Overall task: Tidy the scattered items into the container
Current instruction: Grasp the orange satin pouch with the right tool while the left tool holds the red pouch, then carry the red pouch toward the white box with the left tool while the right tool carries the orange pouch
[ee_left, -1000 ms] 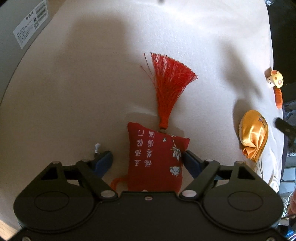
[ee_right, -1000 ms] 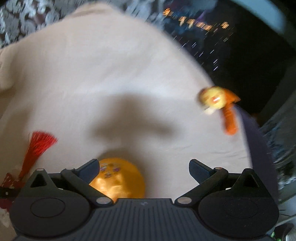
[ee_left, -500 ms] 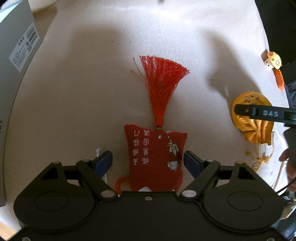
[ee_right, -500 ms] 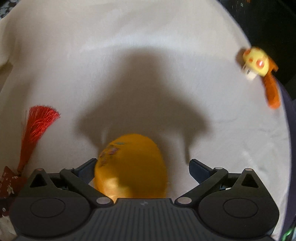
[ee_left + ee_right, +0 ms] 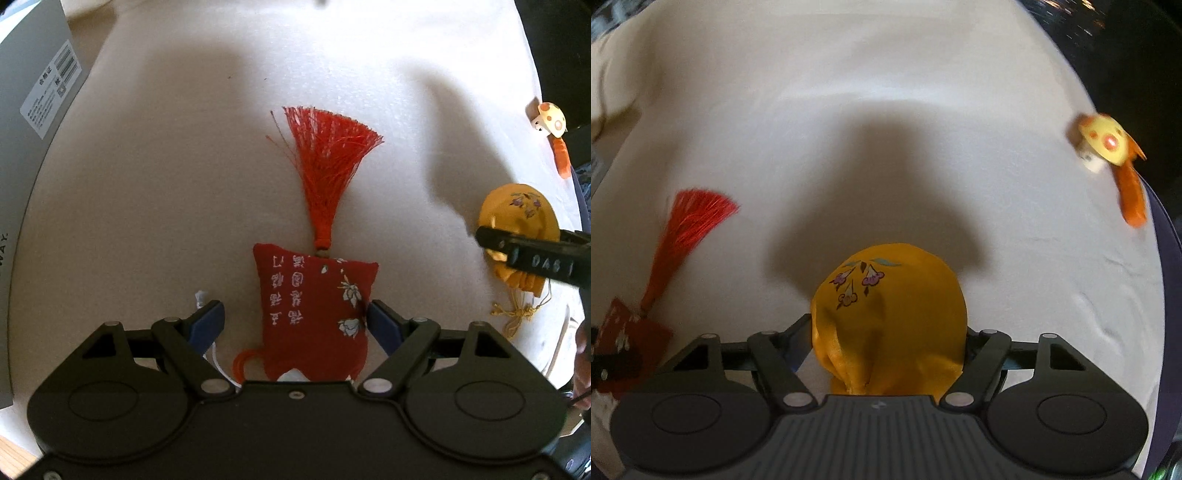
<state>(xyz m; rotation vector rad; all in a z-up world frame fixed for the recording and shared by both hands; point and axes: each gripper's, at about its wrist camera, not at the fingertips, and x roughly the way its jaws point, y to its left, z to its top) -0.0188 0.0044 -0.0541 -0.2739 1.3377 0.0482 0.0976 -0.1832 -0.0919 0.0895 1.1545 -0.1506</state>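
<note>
A cream cloth (image 5: 184,184) covers the worktop and fills most of both views. At the far left edge of the left wrist view stands a grey box (image 5: 26,110) with a white barcode label.

At the bottom of the left wrist view, the left hand-held gripper (image 5: 295,321) points down with its jaws apart on either side of a red embroidered sachet (image 5: 310,306). The right blue pad looks to be right at the sachet's edge, while the left pad stands clear of it, so the sachet lies between them unclamped. The sachet's red tassel (image 5: 327,162) fans out toward the upper centre of the frame, and a red cord loop curls out at its lower left. In the right wrist view the sachet and tassel show at the left edge.

The right hand-held gripper (image 5: 886,336) has just been closing its jaws, and an orange satin pouch (image 5: 890,314) with small flower embroidery sits between them; both fingers meet the pouch's sides, pressing on the fabric. In the left wrist view this pouch lies at the right edge, crossed by a black finger of the right hand-held gripper, with its gold cord trailing below.

A small yellow mushroom toy (image 5: 1104,144) with an orange strap lies at the upper right of the right wrist view, near the cloth's edge, well apart from the pouch.
</note>
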